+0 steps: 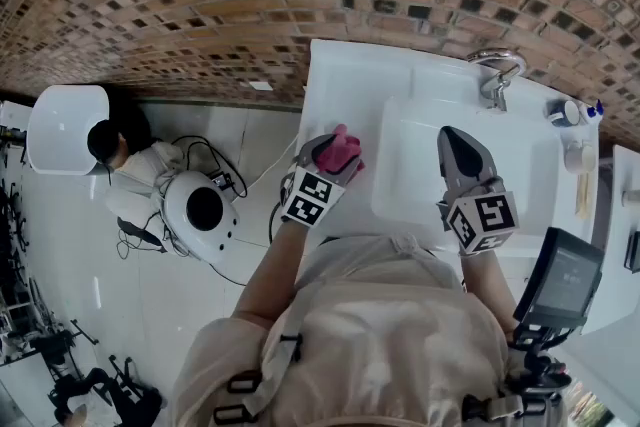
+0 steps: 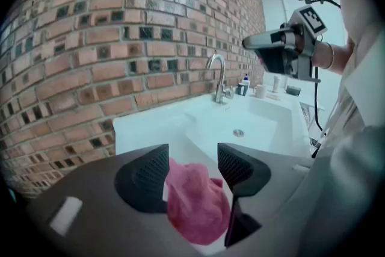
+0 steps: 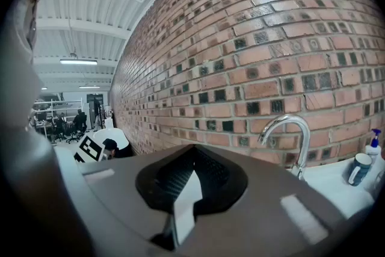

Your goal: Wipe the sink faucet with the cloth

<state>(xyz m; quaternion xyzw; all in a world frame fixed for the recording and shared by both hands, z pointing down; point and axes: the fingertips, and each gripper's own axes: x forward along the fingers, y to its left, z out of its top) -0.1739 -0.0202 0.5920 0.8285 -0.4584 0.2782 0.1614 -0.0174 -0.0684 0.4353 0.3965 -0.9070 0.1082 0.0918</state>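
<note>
A crumpled pink cloth (image 1: 340, 153) (image 2: 195, 201) lies on the left ledge of the white sink (image 1: 345, 80) (image 2: 150, 123). My left gripper (image 1: 335, 155) (image 2: 192, 168) stands open around it. The cloth touches the left pad, and a sliver of white shows beside the right pad. The chrome faucet (image 1: 497, 73) (image 2: 219, 78) (image 3: 293, 135) rises at the back of the basin against the brick wall. My right gripper (image 1: 462, 147) (image 2: 248, 42) (image 3: 191, 168) hovers over the basin with its jaws shut and empty, pointing towards the wall left of the faucet.
A mug (image 1: 565, 112) (image 3: 360, 168) and a pump bottle (image 1: 597, 107) (image 3: 374, 147) stand right of the faucet. A person (image 1: 120, 150) crouches on the floor at left beside a round white device (image 1: 200, 210). A dark screen (image 1: 567, 277) sits at right.
</note>
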